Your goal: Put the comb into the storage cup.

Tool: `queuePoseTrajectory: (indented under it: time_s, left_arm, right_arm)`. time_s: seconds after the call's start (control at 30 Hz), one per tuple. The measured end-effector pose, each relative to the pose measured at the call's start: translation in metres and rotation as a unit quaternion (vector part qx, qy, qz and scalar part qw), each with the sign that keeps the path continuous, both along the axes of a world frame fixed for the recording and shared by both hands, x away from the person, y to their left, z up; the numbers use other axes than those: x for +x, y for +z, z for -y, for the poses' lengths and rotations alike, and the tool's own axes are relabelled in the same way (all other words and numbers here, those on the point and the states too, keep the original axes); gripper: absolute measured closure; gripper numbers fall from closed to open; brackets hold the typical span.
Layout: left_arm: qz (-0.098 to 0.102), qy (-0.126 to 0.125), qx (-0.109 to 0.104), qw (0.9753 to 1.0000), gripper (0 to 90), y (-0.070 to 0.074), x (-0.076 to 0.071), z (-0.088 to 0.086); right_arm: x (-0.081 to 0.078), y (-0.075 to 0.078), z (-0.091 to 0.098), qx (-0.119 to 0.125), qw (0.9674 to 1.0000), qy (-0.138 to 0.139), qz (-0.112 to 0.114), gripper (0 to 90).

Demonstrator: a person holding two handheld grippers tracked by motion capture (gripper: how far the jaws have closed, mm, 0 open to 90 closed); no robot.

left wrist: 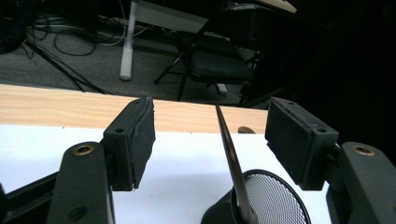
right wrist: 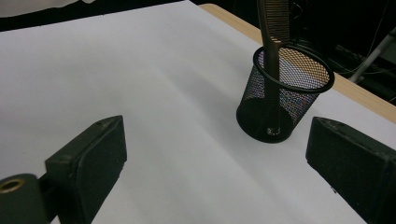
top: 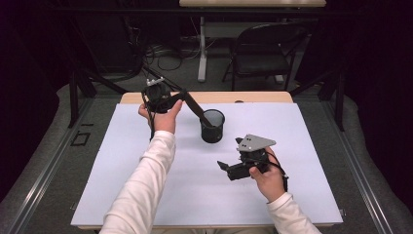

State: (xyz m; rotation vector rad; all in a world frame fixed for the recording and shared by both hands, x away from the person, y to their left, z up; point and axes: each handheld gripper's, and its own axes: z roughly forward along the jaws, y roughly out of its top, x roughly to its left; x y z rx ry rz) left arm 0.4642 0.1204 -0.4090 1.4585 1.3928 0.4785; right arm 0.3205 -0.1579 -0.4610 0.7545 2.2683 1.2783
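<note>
A black mesh cup stands upright on the white sheet. A dark comb stands in it, leaning out over the rim toward the far left. My left gripper hovers at the comb's upper end. Its jaws are open, with the comb between the pads and a gap on both sides. My right gripper rests low on the sheet, near and right of the cup, open and holding nothing.
The wooden table edge runs along the far side of the sheet. Beyond it on the floor are a folding chair, a white desk leg and loose cables.
</note>
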Motion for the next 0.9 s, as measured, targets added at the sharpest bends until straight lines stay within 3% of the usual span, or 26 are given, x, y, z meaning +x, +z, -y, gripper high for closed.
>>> queuePoseTrajectory:
  time_s: [0.37, 0.47, 0.7, 0.8, 0.9]
  left_arm:
    - [-0.001, -0.010, 0.007, 0.9999, 29.7, 0.008, -0.009, -0.004]
    - [0.003, -0.007, 0.017, 0.9998, 24.8, 0.010, -0.012, -0.005]
    - [0.025, -0.027, 0.040, 0.9985, 25.0, 0.018, -0.021, -0.006]
    - [0.026, -0.027, 0.059, 0.9976, 25.2, 0.021, -0.024, -0.006]
    - [0.022, -0.031, 0.057, 0.9976, 26.6, 0.025, -0.026, -0.008]
  right_arm:
    - [0.000, 0.000, 0.001, 0.000, 1.0000, -0.002, -0.001, 5.1]
    - [0.000, 0.000, 0.000, 0.000, 1.0000, -0.003, -0.001, 5.1]
    - [0.000, 0.000, 0.001, 0.001, 1.0000, -0.004, -0.001, 5.1]
    - [0.000, 0.000, 0.001, 0.001, 1.0000, -0.004, -0.001, 5.2]
    - [0.000, 0.000, 0.001, 0.001, 1.0000, -0.004, 0.000, 5.3]
